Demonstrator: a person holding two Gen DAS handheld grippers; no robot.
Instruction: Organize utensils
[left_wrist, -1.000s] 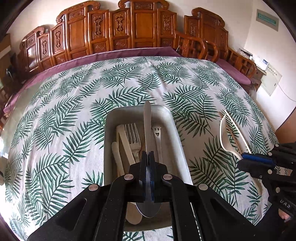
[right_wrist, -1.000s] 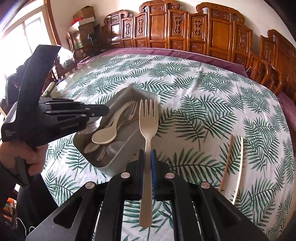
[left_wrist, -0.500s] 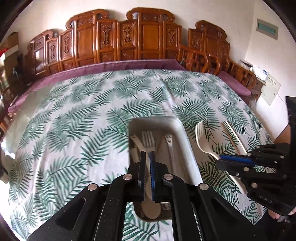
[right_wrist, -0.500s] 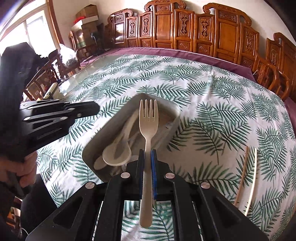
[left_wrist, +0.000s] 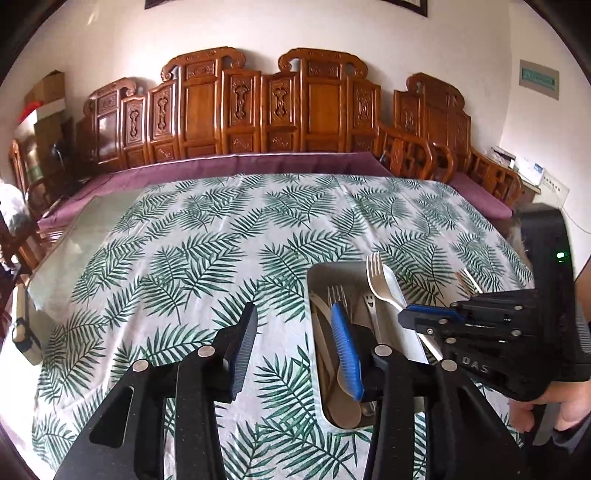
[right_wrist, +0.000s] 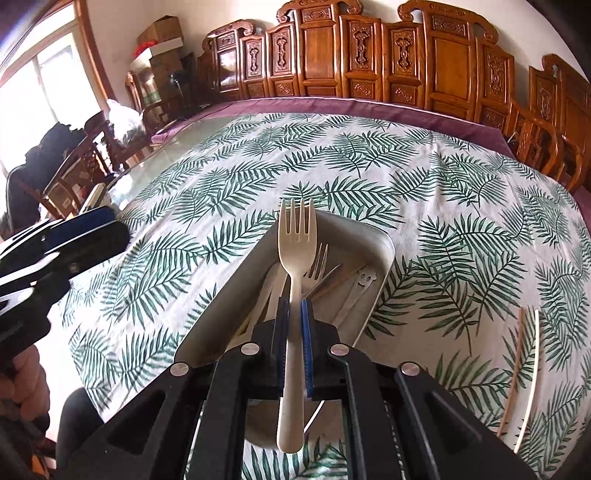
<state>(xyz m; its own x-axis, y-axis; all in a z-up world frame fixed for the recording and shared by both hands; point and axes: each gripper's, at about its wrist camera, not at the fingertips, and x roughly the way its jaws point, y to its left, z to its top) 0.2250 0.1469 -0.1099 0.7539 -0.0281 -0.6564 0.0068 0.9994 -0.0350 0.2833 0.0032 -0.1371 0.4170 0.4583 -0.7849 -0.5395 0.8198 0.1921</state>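
Observation:
A grey rectangular tray (left_wrist: 317, 275) sits on the leaf-print tablecloth and holds several utensils: forks, spoons and a metal piece with a smiley face (left_wrist: 369, 297). My left gripper (left_wrist: 295, 343) is open and empty, with its right finger over the tray's left side. My right gripper (right_wrist: 293, 332) is shut on a cream plastic fork (right_wrist: 295, 243) and holds it over the tray (right_wrist: 384, 243), tines pointing away. The same fork shows in the left wrist view (left_wrist: 380, 280), above the tray's right side.
Two chopsticks (right_wrist: 522, 369) lie on the cloth to the right of the tray. Carved wooden chairs (left_wrist: 258, 107) line the far side of the table. A glass table edge (left_wrist: 48, 273) is exposed at the left.
My left gripper has let go of the knife into the tray, opened and drawn back to the left. My right gripper has carried the cream fork over the tray.

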